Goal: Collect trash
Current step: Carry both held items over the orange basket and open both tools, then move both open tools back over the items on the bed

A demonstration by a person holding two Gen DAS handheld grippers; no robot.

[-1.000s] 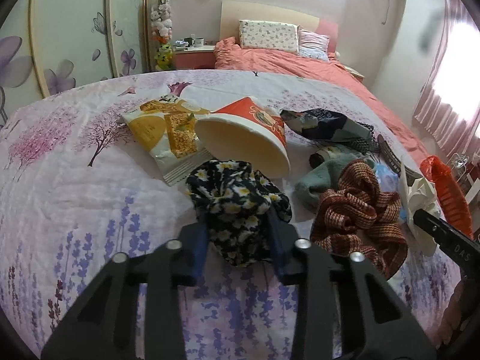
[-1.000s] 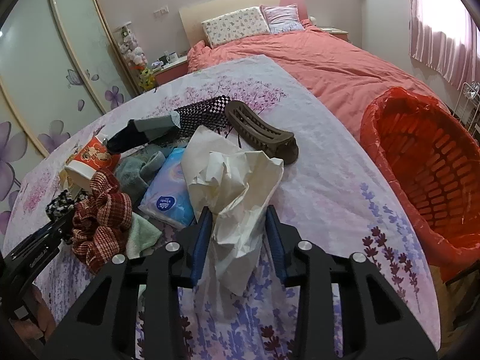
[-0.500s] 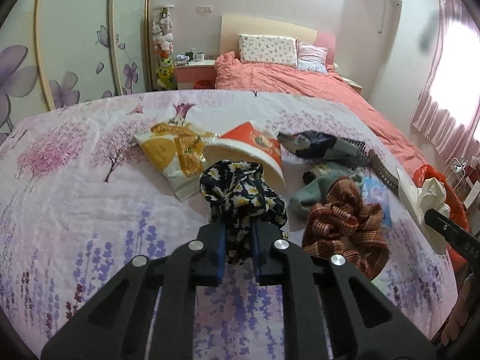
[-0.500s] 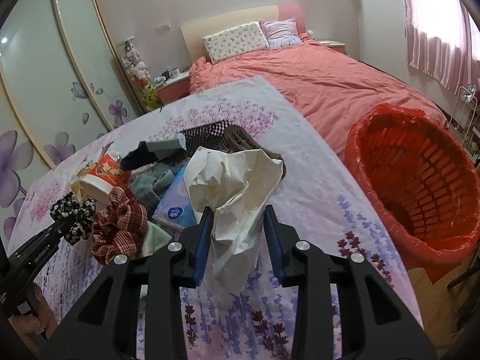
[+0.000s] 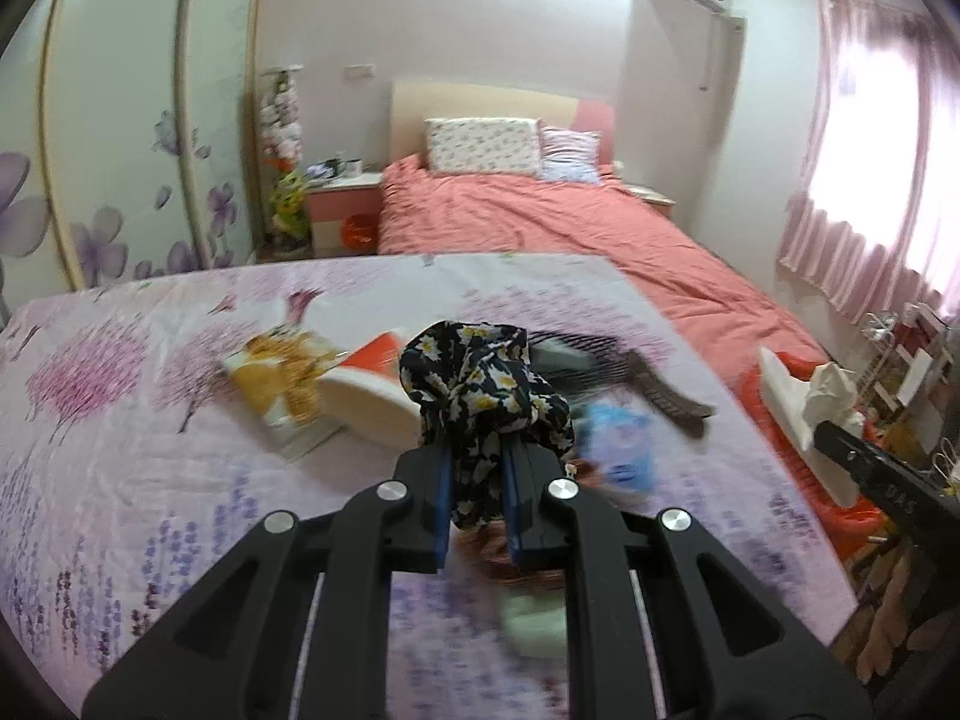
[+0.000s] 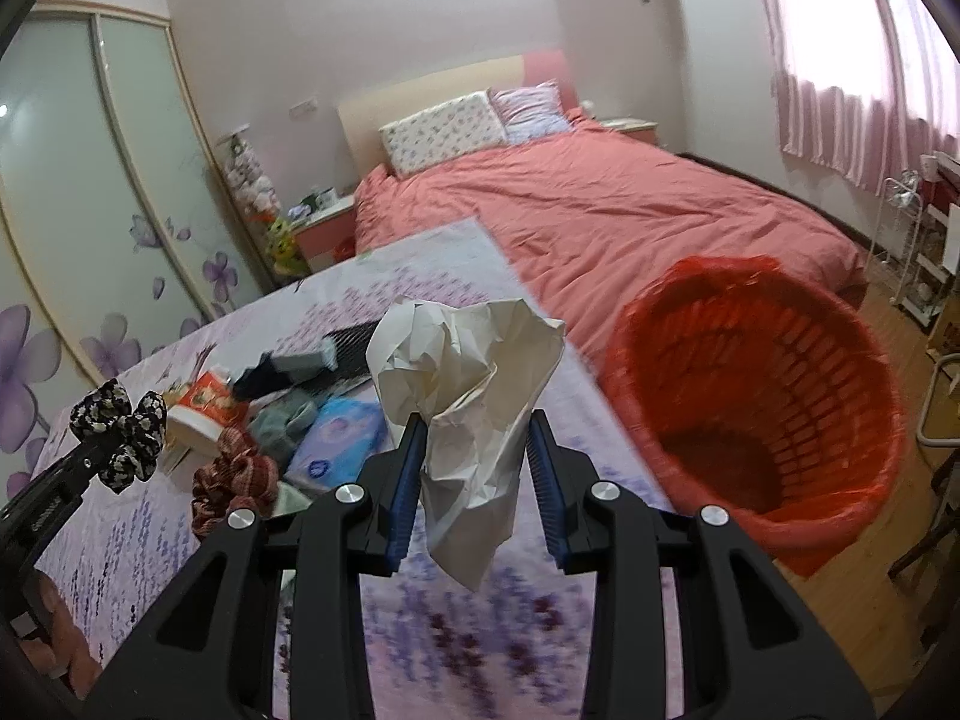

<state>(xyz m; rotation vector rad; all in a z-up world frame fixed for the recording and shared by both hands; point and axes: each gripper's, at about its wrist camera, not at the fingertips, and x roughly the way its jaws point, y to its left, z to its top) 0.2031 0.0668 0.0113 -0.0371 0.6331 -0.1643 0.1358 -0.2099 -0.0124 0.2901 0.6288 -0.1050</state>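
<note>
The right gripper (image 6: 477,474) pinches a crumpled sheet of off-white paper (image 6: 474,384) between its blue-padded fingers (image 6: 408,480). The paper is stiff and creased, bunched into a rough wad at the top and tapering to a loose point at the bottom, so its long axis runs close to vertical, from 12 toward 6 o'clock in the right wrist view. It hangs clear of the quilt (image 6: 456,618), a smooth cloth printed with lavender sprigs and pink trees. At 3 o'clock from the paper stands a round red laundry-style basket (image 6: 774,396) with a slotted lattice wall and a thin red plastic liner, its mouth tipped toward the camera.

The left gripper (image 5: 477,486) is pressed together on a floral scrunchie (image 5: 480,396), a soft gathered ring of black fabric with yellow and white flowers. The scrunchie stands upward out of the jaws, ruffled and lumpy, raised off the quilt.

Below it, on the quilt, lie a glossy yellow snack bag (image 5: 282,390), flat and rectangular, and a paper cup (image 5: 372,390) on its side, orange wall and white rim. At 3 o'clock from the scrunchie sit a blurred blue tissue pack (image 5: 618,444) and a dark ribbed comb-like piece (image 5: 666,390), long and slightly curved. A plaid rust-red scrunchie (image 6: 234,480) lies beside the tissue pack.
</note>
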